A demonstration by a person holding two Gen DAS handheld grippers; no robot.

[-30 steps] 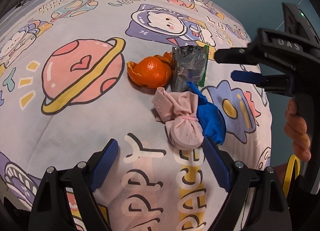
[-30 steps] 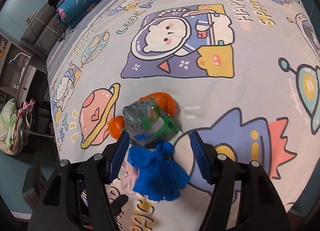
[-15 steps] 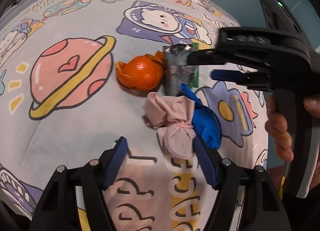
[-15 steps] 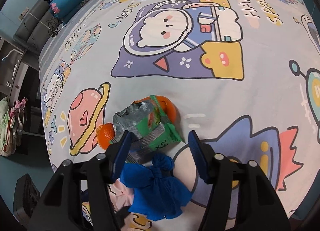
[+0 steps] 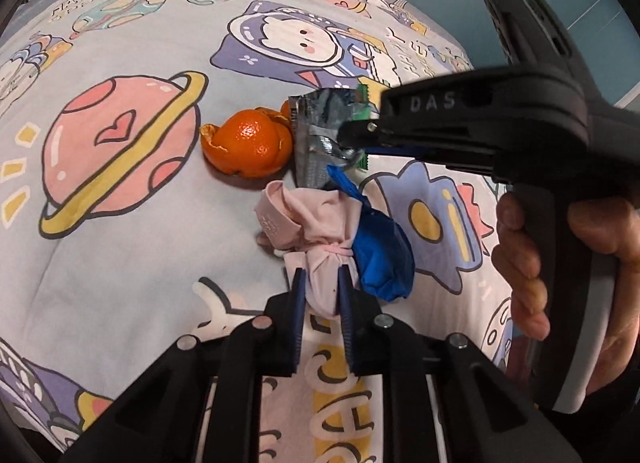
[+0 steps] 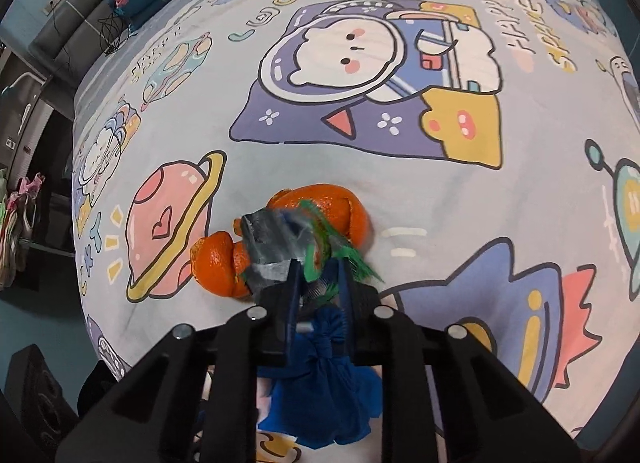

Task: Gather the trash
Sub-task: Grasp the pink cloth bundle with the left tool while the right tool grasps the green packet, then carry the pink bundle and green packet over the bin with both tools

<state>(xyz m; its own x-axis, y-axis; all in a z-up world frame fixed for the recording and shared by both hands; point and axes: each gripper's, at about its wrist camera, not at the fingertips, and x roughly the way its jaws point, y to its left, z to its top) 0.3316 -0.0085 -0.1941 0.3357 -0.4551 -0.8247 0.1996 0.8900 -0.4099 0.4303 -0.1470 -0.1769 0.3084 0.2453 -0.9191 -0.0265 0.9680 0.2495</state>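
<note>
Near frame centre on the bed (image 5: 120,263), the right gripper (image 6: 320,279) pinched the crumpled foil wrapper (image 5: 320,131) and the left gripper (image 5: 322,295) pinched the pink tied bundle (image 5: 316,231). Both grasps looked made; nothing was collected yet. Mandarin peel (image 5: 250,143) and the blue tied bundle (image 5: 382,259) lay touching them, crowding any lift.
</note>
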